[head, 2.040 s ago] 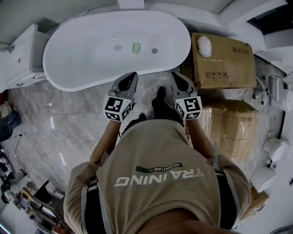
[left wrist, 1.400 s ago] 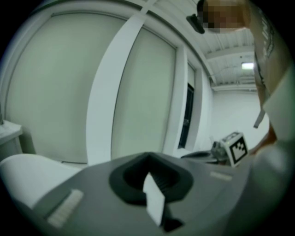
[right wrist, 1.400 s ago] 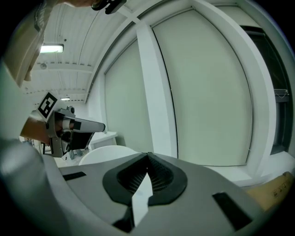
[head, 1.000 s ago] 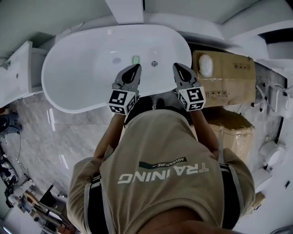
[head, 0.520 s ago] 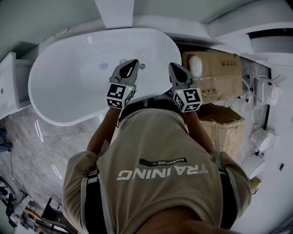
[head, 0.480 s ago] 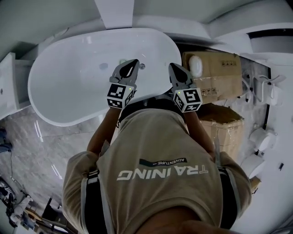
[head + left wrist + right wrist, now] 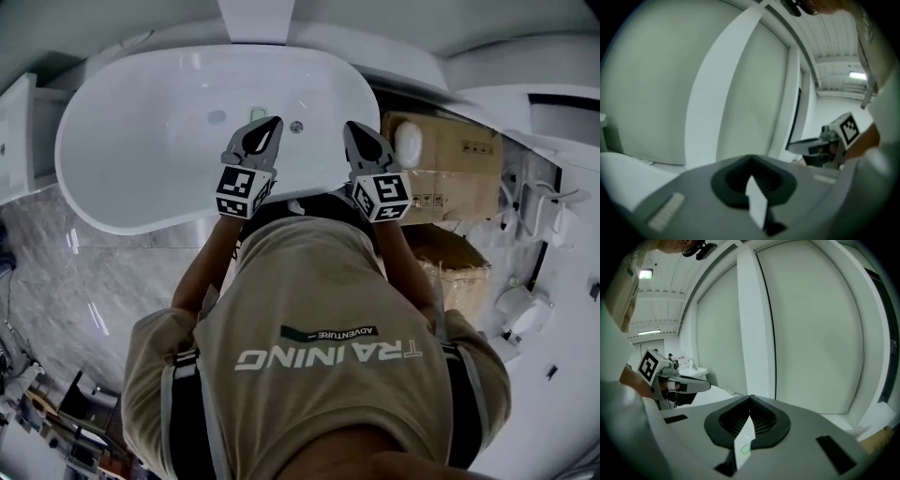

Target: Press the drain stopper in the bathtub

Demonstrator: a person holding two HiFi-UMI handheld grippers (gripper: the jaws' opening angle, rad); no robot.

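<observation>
The person stands right up against the near side of the white bathtub (image 7: 141, 159), a gripper in each hand, both held out side by side over the tub's near rim. The left gripper (image 7: 272, 123) has its jaws drawn together to a point with nothing caught between them, and the right gripper (image 7: 348, 127) is the same, jaws pressed together and empty. From where each one points, you see mostly the pale wall and a white upright panel (image 7: 255, 17) behind the tub, so they are aimed across the tub and not down into it. The drain stopper (image 7: 296, 127), a small round metal fitting, sits down on the tub floor, between the two gripper tips as seen from above, and neither touches it. Cardboard boxes (image 7: 450, 173) are stacked just beside the tub on the person's right, with marbled floor (image 7: 56, 253) to the left.
</observation>
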